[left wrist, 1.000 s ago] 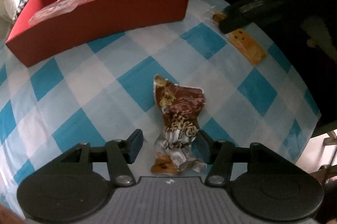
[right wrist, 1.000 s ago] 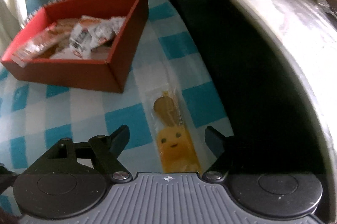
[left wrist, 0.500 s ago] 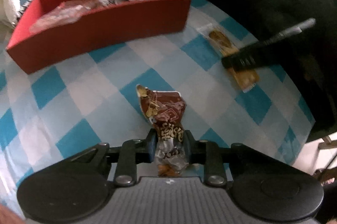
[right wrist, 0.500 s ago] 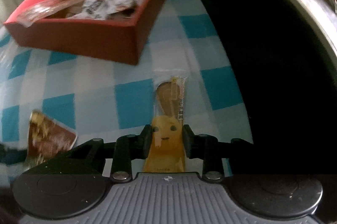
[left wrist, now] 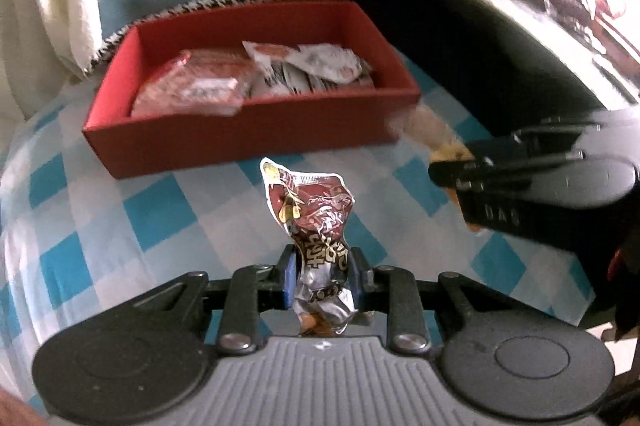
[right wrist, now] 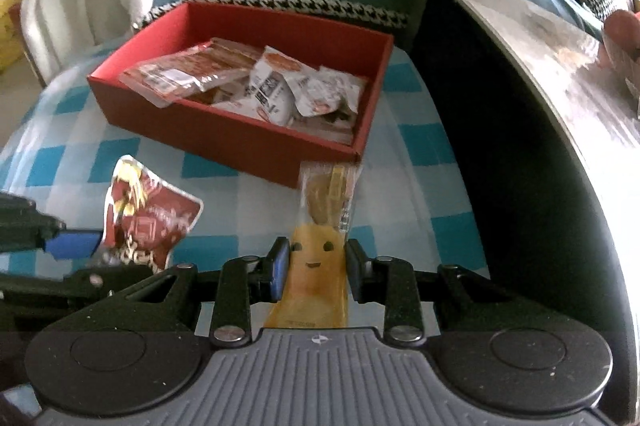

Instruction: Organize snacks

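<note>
Left gripper [left wrist: 323, 276] pinches brown packet [left wrist: 316, 222]; right gripper [right wrist: 316, 268] clamps yellow packet [right wrist: 316, 266]; both tilted downward, seemingly lifted.

Two matching black handheld grippers, blue pads on the fingers

The left gripper [left wrist: 323, 276] shows a ribbed grey front plate, round black discs either side, silver screws on black link arms. The right gripper [right wrist: 316, 268] looks the same; seen from the left camera, its black side carries pale lettering and thin cables.
</note>
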Demonstrator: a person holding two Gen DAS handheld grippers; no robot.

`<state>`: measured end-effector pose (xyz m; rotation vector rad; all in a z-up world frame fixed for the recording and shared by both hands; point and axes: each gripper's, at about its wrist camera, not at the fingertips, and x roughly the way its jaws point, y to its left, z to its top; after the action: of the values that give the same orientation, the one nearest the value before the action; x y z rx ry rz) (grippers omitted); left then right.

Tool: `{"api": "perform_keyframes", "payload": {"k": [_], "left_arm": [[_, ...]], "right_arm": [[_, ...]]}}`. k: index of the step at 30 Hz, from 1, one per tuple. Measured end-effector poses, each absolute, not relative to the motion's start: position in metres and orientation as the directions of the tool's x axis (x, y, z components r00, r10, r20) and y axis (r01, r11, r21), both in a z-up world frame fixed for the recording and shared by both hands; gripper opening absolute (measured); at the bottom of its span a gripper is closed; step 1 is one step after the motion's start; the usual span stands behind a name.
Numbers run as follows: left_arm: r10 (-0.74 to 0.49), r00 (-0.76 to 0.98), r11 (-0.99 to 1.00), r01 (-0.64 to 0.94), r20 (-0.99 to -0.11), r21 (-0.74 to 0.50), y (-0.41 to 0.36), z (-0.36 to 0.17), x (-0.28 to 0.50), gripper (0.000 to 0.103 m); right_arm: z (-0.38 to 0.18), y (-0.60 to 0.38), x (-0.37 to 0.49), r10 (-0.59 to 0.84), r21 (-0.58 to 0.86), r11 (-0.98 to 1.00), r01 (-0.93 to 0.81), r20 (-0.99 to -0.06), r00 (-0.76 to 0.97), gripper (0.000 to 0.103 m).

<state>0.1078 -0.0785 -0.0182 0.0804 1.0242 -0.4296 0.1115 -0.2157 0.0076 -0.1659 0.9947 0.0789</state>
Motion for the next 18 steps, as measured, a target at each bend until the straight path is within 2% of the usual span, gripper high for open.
{"api": "perform_keyframes", "payload": {"k": [1,3,9,10,12,15,18], "left_arm": [[-0.312,0.449,0.915,0.378,-0.837,-0.138,-0.077,-0.016,0.108,0.021],[-0.315,0.46,0.918,0.371,-0.831,-0.142,-0.074,-0.013,0.11,0.021],[-0.302,0.466,0.924,0.356,-0.832,-0.136,-0.069,-0.013,0.113,0.021],[-0.298,0.461,0.927,0.35,-0.836,-0.137,-0.068,-0.015,0.113,0.021],[-0.296,0.45,0.927,0.35,-0.843,-0.138,-0.067,-0.018,0.114,0.021],[-0.299,0.435,0.926,0.349,-0.849,-0.147,-0.067,-0.021,0.112,0.021],[-0.302,0.426,0.924,0.349,-0.853,-0.154,-0.067,-0.022,0.112,0.021]], "right_arm": [[0.01,-0.215,0.11,-0.009,-0.105,0.984,-0.143,-0.836,0.549,0.036],[0.012,-0.212,0.109,-0.006,-0.106,0.984,-0.146,-0.83,0.558,0.017],[0.01,-0.209,0.109,0.011,-0.092,0.983,-0.159,-0.834,0.551,0.018],[0.007,-0.211,0.108,0.006,-0.092,0.984,-0.154,-0.841,0.541,0.019],[-0.002,-0.216,0.107,-0.002,-0.087,0.986,-0.143,-0.861,0.508,0.034],[-0.014,-0.224,0.097,-0.009,-0.062,0.993,-0.101,-0.89,0.456,0.051],[-0.038,-0.221,0.081,-0.025,-0.048,0.998,-0.05,-0.92,0.391,0.059]]}}
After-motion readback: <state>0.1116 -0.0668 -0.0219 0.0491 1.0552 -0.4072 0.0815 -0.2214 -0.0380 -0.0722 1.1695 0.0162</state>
